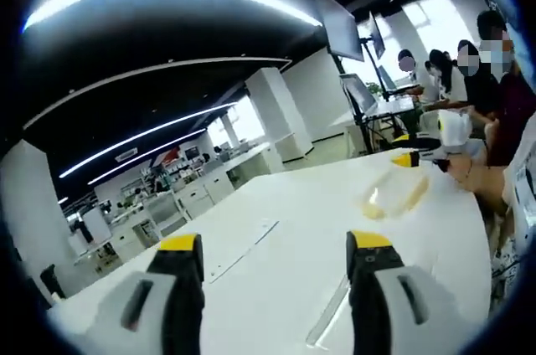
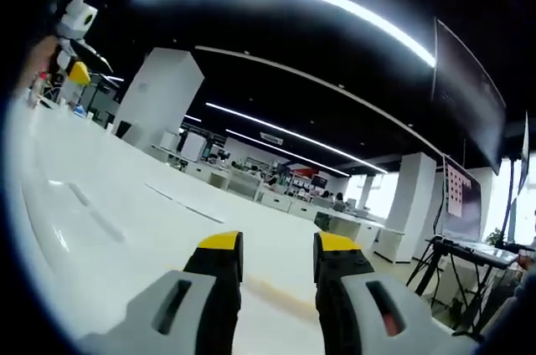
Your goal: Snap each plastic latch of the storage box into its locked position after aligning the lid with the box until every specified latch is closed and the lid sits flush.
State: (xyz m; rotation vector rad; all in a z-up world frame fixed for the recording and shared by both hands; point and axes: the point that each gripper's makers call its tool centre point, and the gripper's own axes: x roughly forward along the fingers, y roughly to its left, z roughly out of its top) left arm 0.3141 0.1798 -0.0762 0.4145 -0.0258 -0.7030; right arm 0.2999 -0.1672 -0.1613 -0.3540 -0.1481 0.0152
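Note:
A clear plastic storage box (image 1: 394, 193) with pale yellow latches lies on the white table (image 1: 285, 204), far ahead and to the right of my left gripper (image 1: 275, 246). The left jaws stand wide apart and open, with nothing between them, well short of the box. My right gripper (image 1: 416, 152) comes in at the far right, just beyond the box, held by a hand (image 1: 466, 172). In the right gripper view, my right gripper (image 2: 277, 248) is open over bare table (image 2: 151, 229), its jaws holding nothing. The left gripper (image 2: 74, 37) shows small at the upper left.
Thin seams (image 1: 243, 250) run across the tabletop. Several people (image 1: 469, 70) sit at the far right near a monitor on a stand (image 1: 360, 91). Desks and white pillars (image 1: 272, 108) fill the office behind, and a large screen (image 2: 469, 87) hangs on the right.

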